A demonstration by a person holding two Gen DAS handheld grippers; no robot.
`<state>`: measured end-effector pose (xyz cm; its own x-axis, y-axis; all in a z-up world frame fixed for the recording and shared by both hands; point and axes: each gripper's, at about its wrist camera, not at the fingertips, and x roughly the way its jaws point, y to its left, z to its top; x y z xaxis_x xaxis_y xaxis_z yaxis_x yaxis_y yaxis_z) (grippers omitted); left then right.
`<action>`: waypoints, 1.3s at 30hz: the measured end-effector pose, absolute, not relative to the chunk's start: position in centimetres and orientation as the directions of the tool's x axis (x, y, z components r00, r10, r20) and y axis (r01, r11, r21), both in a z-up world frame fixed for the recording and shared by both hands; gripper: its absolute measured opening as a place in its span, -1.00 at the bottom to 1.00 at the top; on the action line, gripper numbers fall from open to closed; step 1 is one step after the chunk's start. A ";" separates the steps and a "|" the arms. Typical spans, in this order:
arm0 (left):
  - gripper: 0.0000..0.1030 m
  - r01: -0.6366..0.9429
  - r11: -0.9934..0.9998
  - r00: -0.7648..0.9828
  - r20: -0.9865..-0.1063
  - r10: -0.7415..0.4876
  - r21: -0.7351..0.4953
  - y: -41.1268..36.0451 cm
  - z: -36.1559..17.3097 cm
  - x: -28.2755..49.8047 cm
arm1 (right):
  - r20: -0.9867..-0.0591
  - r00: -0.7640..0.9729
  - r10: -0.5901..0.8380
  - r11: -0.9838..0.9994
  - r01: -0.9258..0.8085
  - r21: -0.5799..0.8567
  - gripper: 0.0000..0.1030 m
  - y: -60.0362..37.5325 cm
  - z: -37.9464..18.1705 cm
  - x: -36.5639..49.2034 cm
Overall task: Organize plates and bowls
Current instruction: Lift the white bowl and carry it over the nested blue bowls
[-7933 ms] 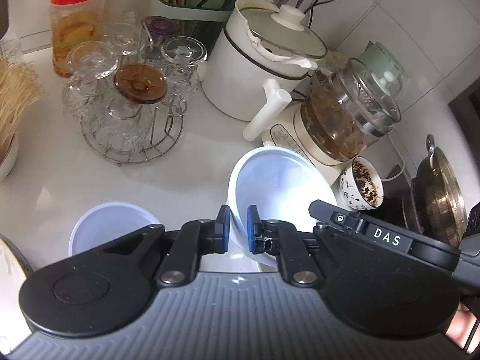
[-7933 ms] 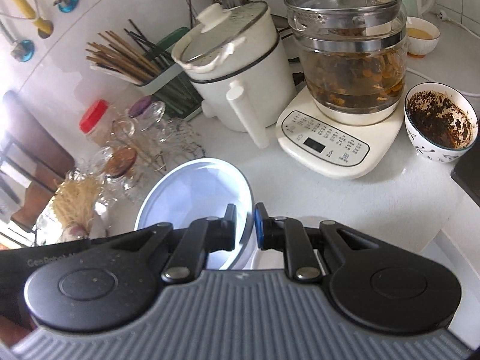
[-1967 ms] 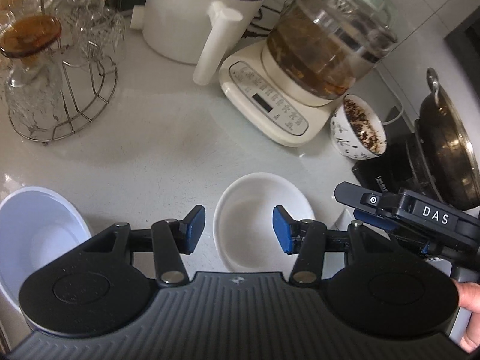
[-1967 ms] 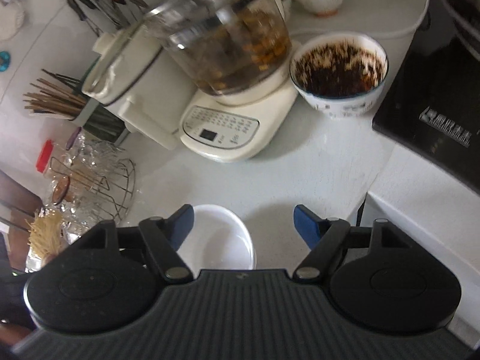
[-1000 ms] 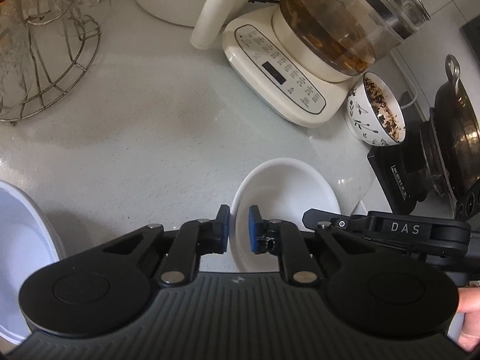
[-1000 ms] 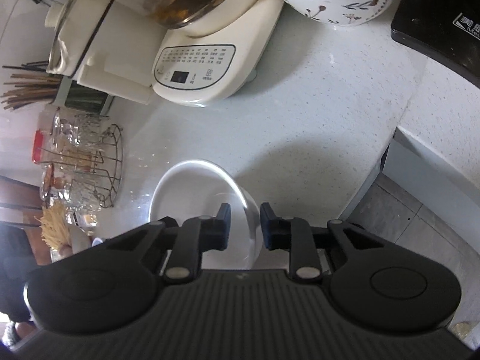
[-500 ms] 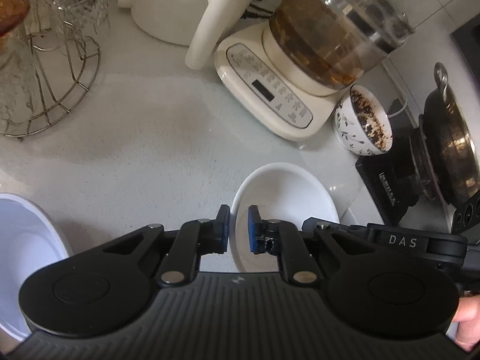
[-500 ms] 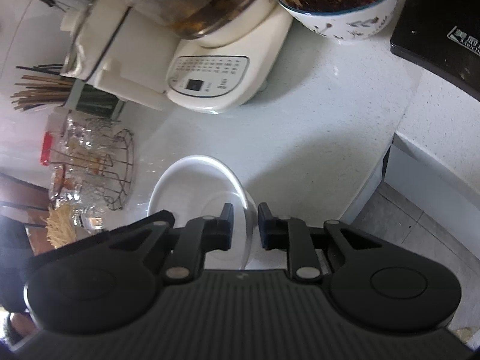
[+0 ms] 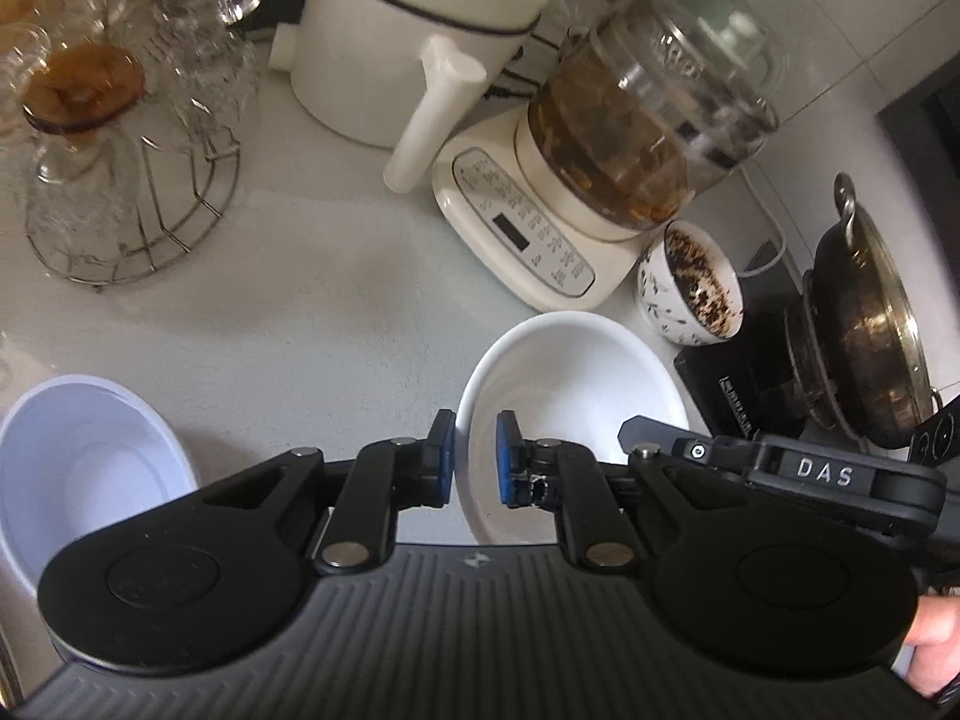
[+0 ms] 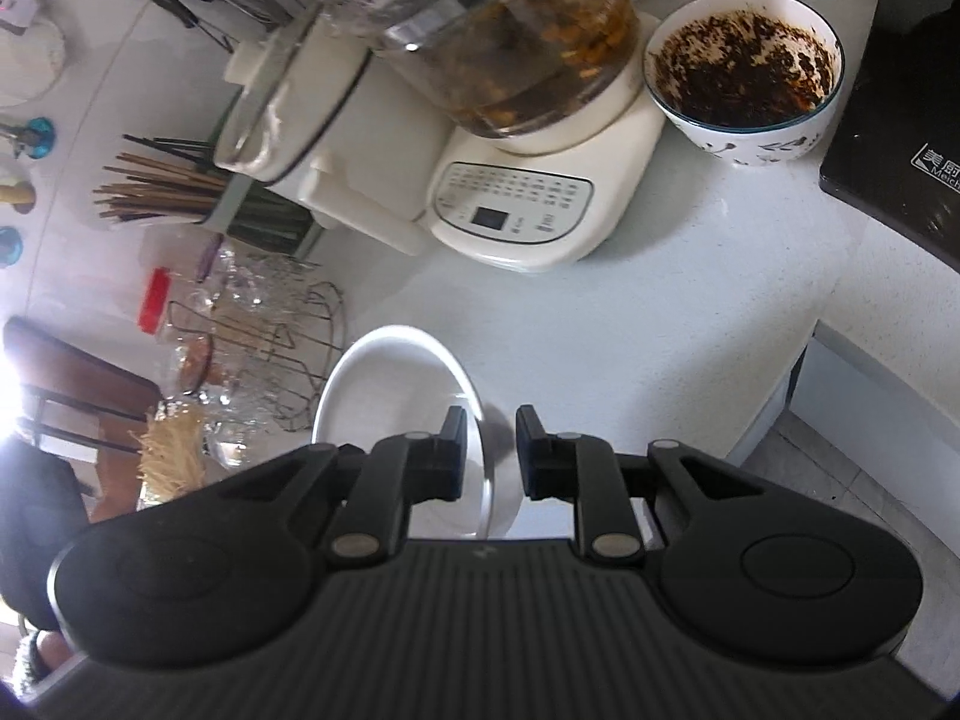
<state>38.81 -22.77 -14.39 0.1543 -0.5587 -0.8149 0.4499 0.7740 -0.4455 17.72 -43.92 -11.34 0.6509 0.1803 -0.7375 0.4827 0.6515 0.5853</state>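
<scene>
White speckled stone forms the table (image 9: 288,312), with pale wall tiles rising behind it. Both claws grip one shallow white ceramic bowl (image 9: 576,372), which sits tilted above the table's front edge, lifted clear of the stone. The left claw (image 9: 475,457) is closed narrow, its blue pads pinching the bowl's rim on one side. The right claw (image 10: 491,451) is likewise closed narrow on the opposite rim, one black finger inside the bowl (image 10: 396,396) and the other outside.

A larger white plastic bowl (image 9: 84,468) rests on the table near the front edge, well apart from the held one, toward the side where a round wire rack of upturned clear drinking glasses (image 9: 126,168) stands. Along the back edge are a white electric cooker with a long handle (image 9: 408,36) and a glass kettle of brown liquid on a cream base with a button panel (image 9: 600,180). Just beside that base stands a small patterned white bowl caked with dark residue (image 9: 690,288). Next to it lies a black induction hob (image 10: 900,138), carrying a dark metal wok (image 9: 864,330) in the left wrist view. A green holder of wooden chopsticks (image 10: 174,192) stands behind the rack.
</scene>
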 end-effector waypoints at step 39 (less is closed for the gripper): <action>-0.72 0.130 0.884 0.428 -0.778 -0.459 -0.450 -5.3 -8.4 35.4 | -0.699 0.597 0.393 0.825 0.106 0.554 -0.60 -30.7 -6.3 24.2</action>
